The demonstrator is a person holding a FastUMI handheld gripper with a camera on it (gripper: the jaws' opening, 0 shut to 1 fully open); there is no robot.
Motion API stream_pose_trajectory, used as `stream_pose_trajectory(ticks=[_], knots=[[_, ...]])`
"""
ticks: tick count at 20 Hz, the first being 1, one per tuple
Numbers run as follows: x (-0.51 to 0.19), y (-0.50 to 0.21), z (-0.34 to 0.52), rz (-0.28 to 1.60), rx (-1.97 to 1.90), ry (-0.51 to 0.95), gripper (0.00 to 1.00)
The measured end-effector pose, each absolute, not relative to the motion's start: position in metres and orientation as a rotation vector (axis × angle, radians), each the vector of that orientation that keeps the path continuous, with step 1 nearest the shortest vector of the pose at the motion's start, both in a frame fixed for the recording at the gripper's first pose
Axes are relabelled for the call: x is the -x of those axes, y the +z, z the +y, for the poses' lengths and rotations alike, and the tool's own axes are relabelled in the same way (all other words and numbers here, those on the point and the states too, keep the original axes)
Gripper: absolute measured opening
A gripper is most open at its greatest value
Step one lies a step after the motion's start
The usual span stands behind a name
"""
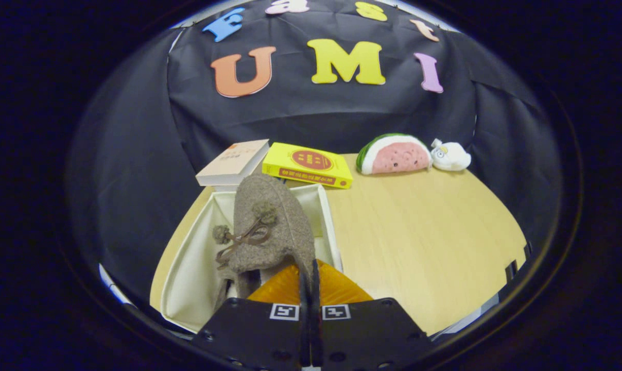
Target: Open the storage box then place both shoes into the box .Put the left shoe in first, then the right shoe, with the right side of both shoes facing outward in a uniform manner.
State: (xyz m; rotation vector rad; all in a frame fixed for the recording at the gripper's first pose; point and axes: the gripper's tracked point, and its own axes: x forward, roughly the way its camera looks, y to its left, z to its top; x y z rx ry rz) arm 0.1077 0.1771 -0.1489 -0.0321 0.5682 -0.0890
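My gripper (309, 275) is shut on the collar edge of a grey-brown felt shoe (272, 226) with pom-poms and a brown lace bow. The shoe hangs toe-forward just ahead of the fingers, over the open white storage box (187, 268). Its toe reaches toward the box's far wall. Below it, inside the box near the fingers, part of another grey felt shoe (227, 288) shows, mostly hidden. The fingers are pressed close together with only the thin shoe rim between them.
Beyond the box on the wooden table (424, 242) lie a beige book (234, 162) and a yellow book (307, 165). A watermelon-slice plush (393, 154) and a small white plush (450, 156) sit at the far right. The table's right edge curves near.
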Motion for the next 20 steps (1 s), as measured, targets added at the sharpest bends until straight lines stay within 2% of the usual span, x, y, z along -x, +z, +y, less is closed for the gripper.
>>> stream_pose_trajectory(ticks=[1,2,3,6,7,8,9,13,14,15,20], knots=[[-0.107,-0.149,0.178,0.548,0.052,-0.086,0.06],[-0.107,-0.151,0.181,0.538,0.051,-0.083,0.06],[-0.103,-0.155,0.182,0.545,0.041,-0.083,0.13],[-0.104,-0.137,0.169,0.462,0.035,-0.127,0.06],[-0.103,-0.131,0.168,0.436,0.033,-0.126,0.1],[-0.099,-0.127,0.166,0.417,0.032,-0.126,0.09],[-0.094,-0.122,0.164,0.405,0.023,-0.119,0.17],[-0.079,-0.105,0.143,0.357,0.013,-0.105,0.27],[-0.077,-0.097,0.139,0.322,0.021,-0.099,0.27],[-0.073,-0.087,0.136,0.279,0.028,-0.086,0.36],[-0.051,-0.044,0.099,0.057,0.088,-0.087,0.54]])
